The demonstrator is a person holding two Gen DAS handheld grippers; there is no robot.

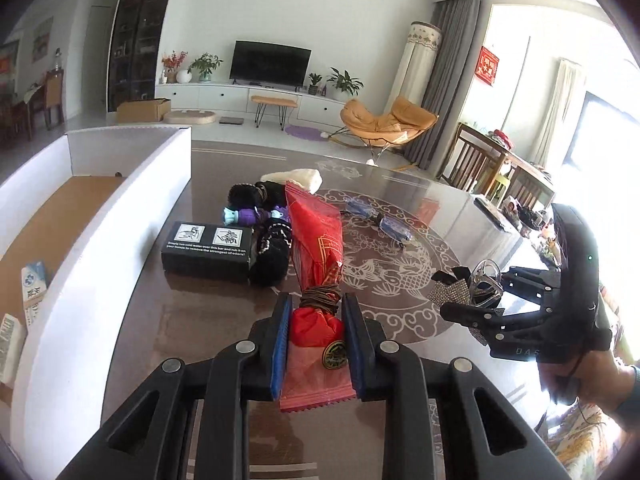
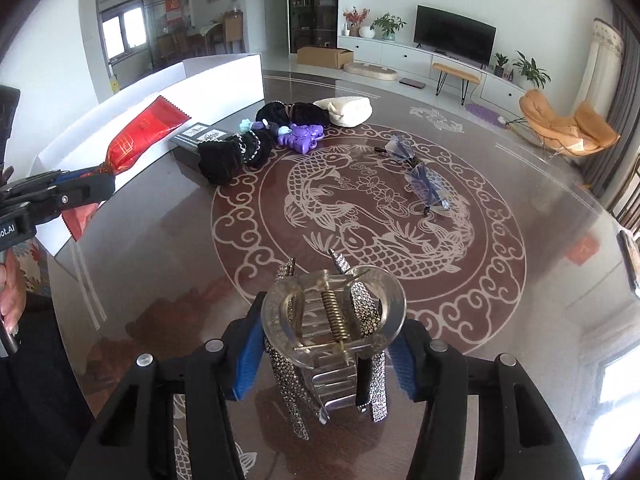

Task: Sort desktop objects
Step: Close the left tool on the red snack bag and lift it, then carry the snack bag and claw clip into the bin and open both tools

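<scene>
A: Pouch (image 1: 316, 236) first: where is it?

B: Red, tied with brown cord, and clamped in the left gripper (image 1: 316, 344). The jaws are closed on its knotted neck, with a small round tag hanging there. Its long axis runs straight ahead from the jaws, out over the surface (image 1: 432, 208), and the far end is raised clear of the other things.

A: And the box (image 1: 120, 216)?

B: The white box lies to the left of those jaws, its near wall just beside the pouch in the right wrist view. Its cardboard floor already holds a few packets. I judge the move turns on this: the pouch must swing left over that wall, and with its length pointing forward it needs lifting or turning so the tail clears the rim.

A: The other hand?

B: The right gripper (image 2: 320, 340) holds a clear hair clip (image 2: 332, 320) with rhinestone ribbons; its jaws are closed on the clip's sides. The clip's spring runs along the line of the jaws, ribbons hanging below. It hangs above the surface, well to the right of the box.

A: So which goes in first?

B: Probably the left, being nearer the box. Ahead of both lie a black carton (image 1: 208, 250), black scrunchies (image 1: 272, 258), a purple toy (image 1: 248, 216), a white cloth (image 1: 300, 178) and glasses (image 1: 380, 222).
</scene>
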